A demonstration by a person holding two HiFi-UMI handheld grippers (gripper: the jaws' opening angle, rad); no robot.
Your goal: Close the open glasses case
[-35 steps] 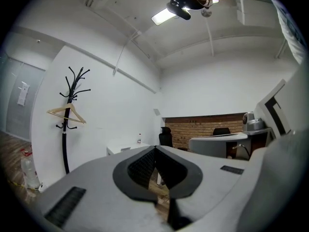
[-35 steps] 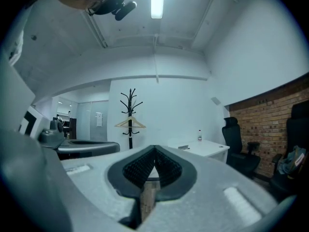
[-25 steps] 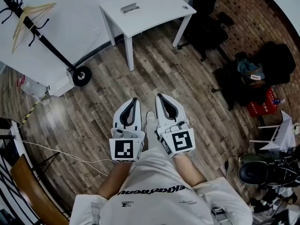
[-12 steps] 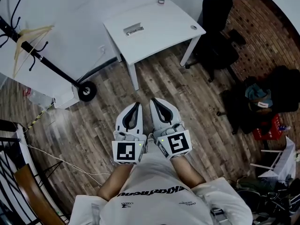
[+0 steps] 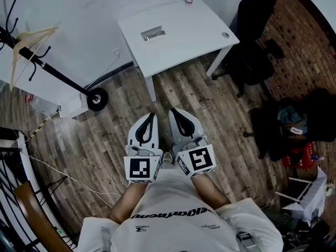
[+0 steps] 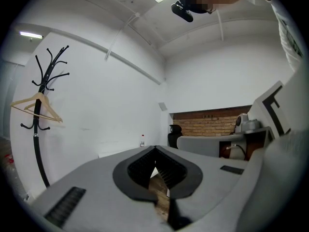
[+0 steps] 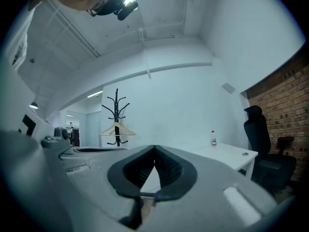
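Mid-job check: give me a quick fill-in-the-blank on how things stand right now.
1. The left claw and the right claw are both ____, with nothing between the jaws.
2. The glasses case lies on the white ____ ahead, away from both claws.
3. To the right of that stands a black office ____.
Missing words: shut; table; chair.

White table (image 5: pixel 178 35), brown wood-grain floor (image 5: pixel 94 146), red brick wall (image 6: pixel 207 122), black chair (image 5: pixel 254 14)

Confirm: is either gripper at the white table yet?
No, the left gripper and right gripper hang over the wooden floor near the person's body, short of the white table where the glasses case lies.
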